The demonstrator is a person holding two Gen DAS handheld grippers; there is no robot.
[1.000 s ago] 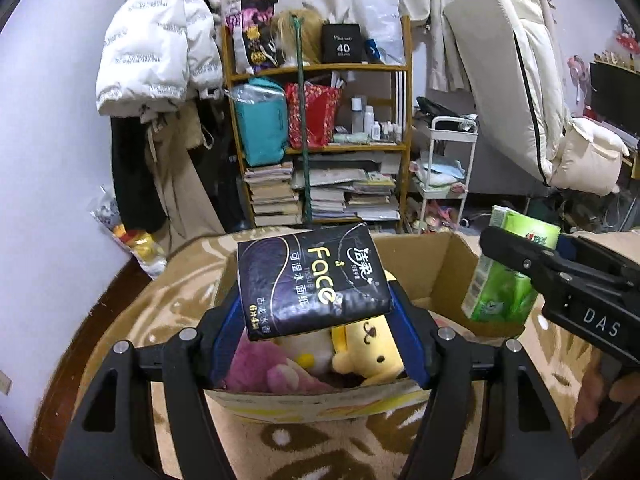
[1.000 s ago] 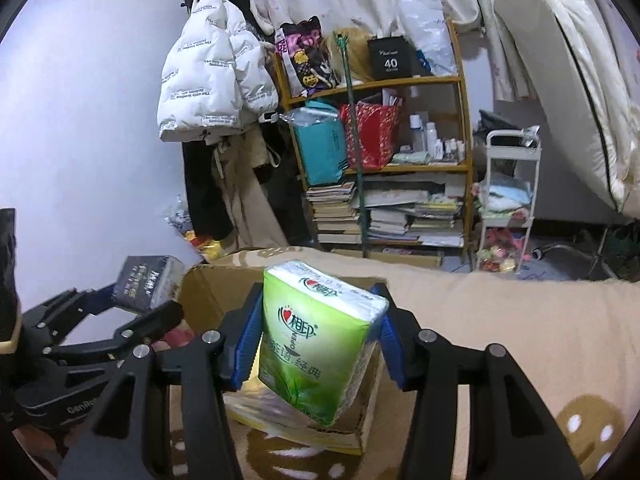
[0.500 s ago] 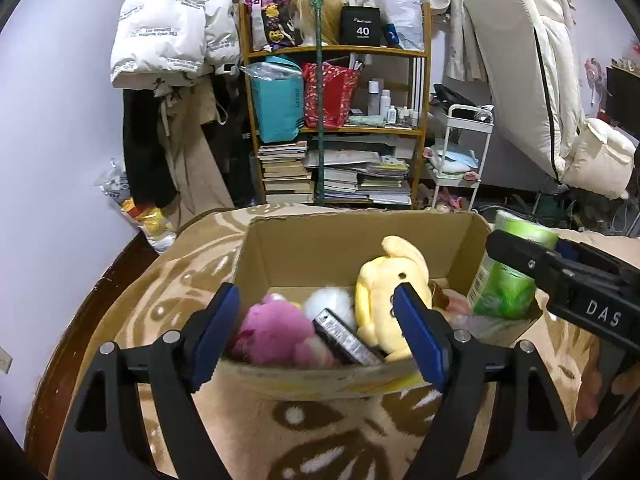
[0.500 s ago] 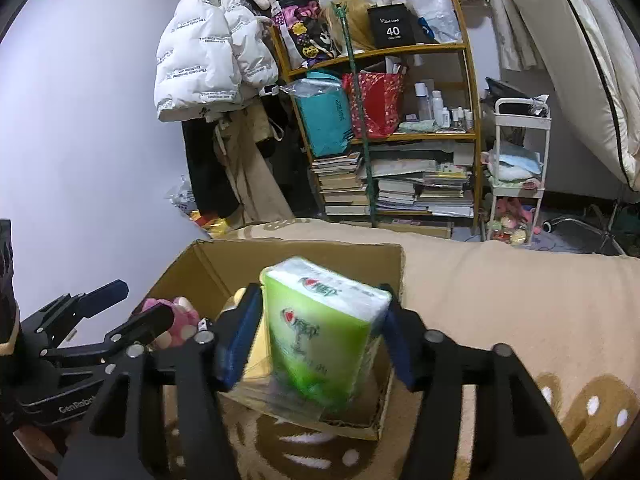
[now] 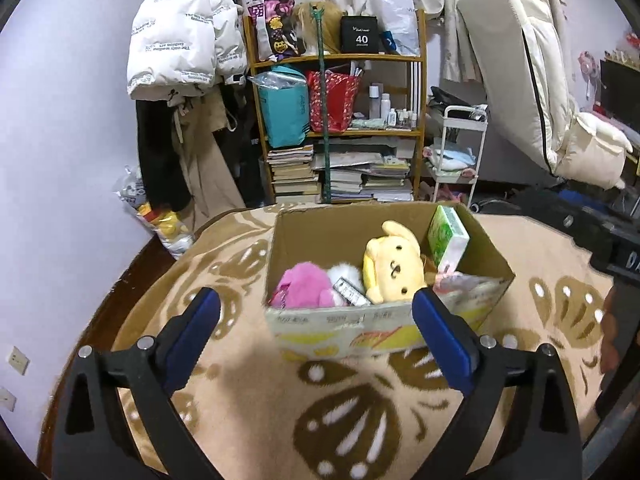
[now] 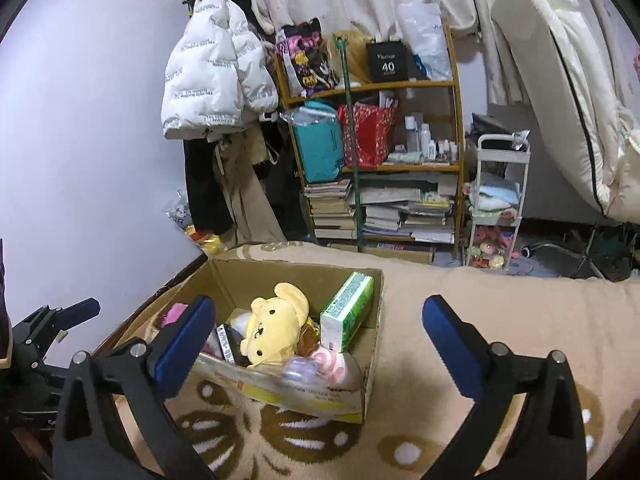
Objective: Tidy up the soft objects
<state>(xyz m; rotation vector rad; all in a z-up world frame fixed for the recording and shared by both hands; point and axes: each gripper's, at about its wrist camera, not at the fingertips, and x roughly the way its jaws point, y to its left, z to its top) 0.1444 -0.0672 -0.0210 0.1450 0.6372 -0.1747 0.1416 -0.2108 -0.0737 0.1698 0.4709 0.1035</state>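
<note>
An open cardboard box stands on a beige patterned blanket. In it lie a yellow plush dog, a pink plush, a black tissue pack and a green tissue pack leaning on the right wall. My left gripper is open and empty, in front of the box. My right gripper is open and empty, near the box's front right.
A wooden shelf with books, bags and bottles stands behind. A white puffer jacket hangs at the left. A white cart and a propped mattress are at the right. The blanket extends right of the box.
My left gripper opened and dropped the black tissue pack into the box. My right gripper opened and left the green pack in the box. Both grippers drew back.
</note>
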